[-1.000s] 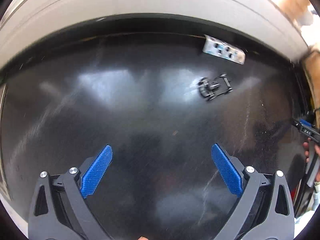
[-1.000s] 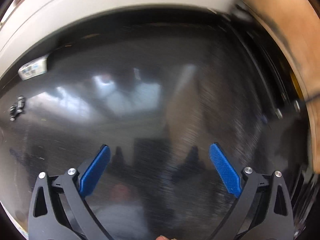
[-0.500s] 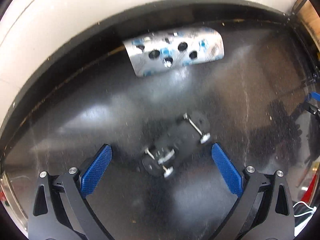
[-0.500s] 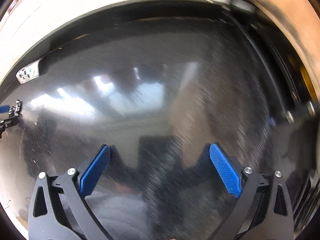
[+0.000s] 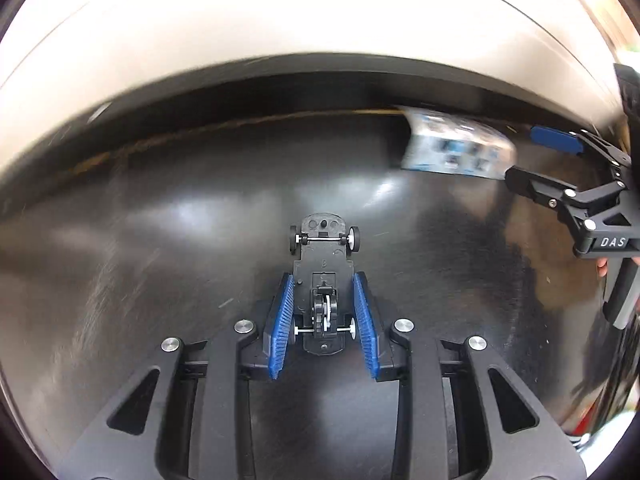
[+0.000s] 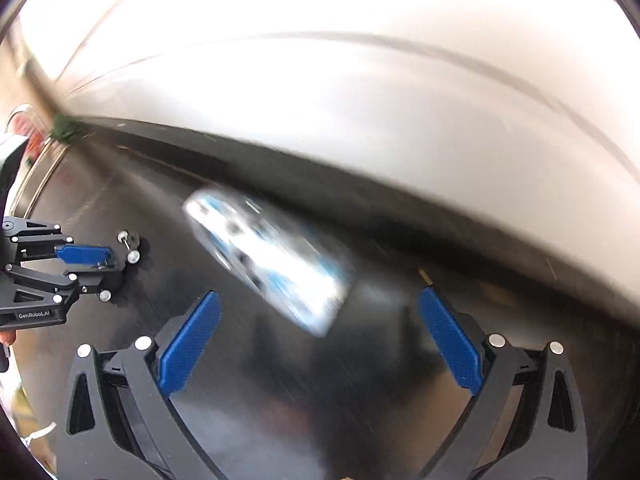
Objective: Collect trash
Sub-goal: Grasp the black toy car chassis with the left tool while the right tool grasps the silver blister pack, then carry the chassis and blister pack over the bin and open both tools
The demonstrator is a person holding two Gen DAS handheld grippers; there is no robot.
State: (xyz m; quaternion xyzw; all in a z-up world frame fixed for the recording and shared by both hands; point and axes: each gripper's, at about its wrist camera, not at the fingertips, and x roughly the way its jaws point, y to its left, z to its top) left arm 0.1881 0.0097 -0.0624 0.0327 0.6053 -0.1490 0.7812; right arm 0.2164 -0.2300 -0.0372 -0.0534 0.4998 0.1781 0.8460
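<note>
A black toy car chassis (image 5: 323, 264) with white wheels lies upside down on the glossy black tabletop (image 5: 160, 240). My left gripper (image 5: 323, 288) is shut on the chassis, blue pads against both sides; it also shows at the left of the right wrist view (image 6: 86, 256). A silver and blue blister pack (image 6: 264, 264) lies near the table's back edge, blurred, also seen in the left wrist view (image 5: 456, 150). My right gripper (image 6: 320, 328) is open and empty, just short of the pack, and appears at the right of the left wrist view (image 5: 532, 160).
A pale wall (image 5: 280, 20) runs behind the table's back edge. A red and white object (image 6: 24, 132) sits at the far left edge of the right wrist view.
My left gripper moved onto the toy car chassis and closed on it. My right gripper swung left and forward to the blister pack, staying open.
</note>
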